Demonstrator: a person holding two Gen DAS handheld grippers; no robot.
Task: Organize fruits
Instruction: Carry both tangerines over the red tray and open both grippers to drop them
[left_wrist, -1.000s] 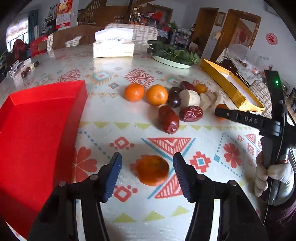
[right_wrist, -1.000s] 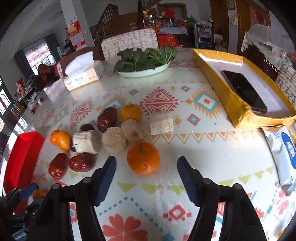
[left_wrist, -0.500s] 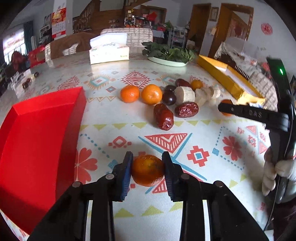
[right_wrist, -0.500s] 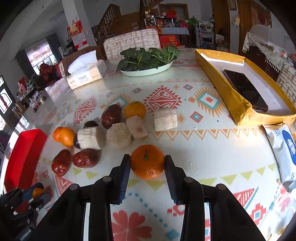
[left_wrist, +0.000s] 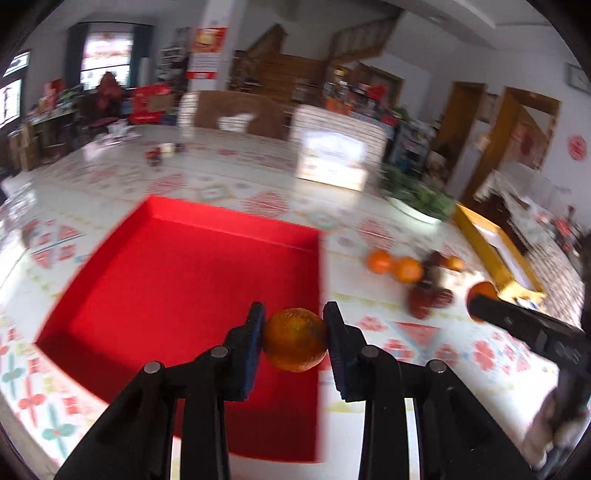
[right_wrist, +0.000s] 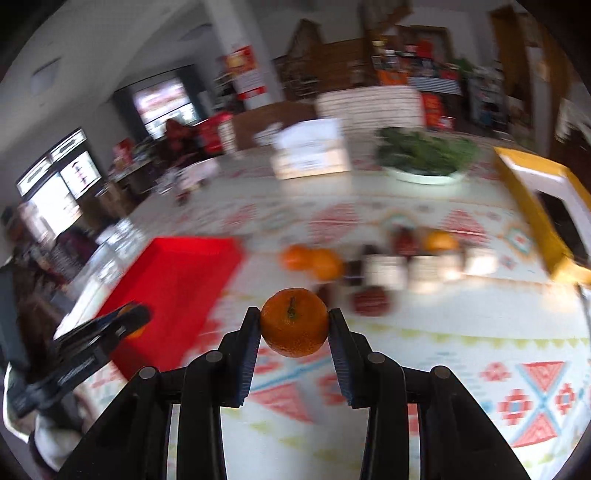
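Oranges are what I am moving right now, one in each gripper. The left gripper is clamping its fingers on an orange and holding it low in the centre of the left view, above the right edge of the red tray. The right gripper is clamping on a second orange, stem facing the camera, low in the centre of the right view over the patterned worktop, with the red tray off to the left of that frame.

I am judging the job as barely begun. The tray's visible floor is showing nothing but red, so no fruit seems to be placed yet. The rest of the fruit is sitting in a blurred cluster at mid-frame in the right view: two oranges touching, another further right, dark red pieces and pale chunks I cannot name through the blur. All of that is still waiting to be sorted, and both held oranges are yet to be set down.
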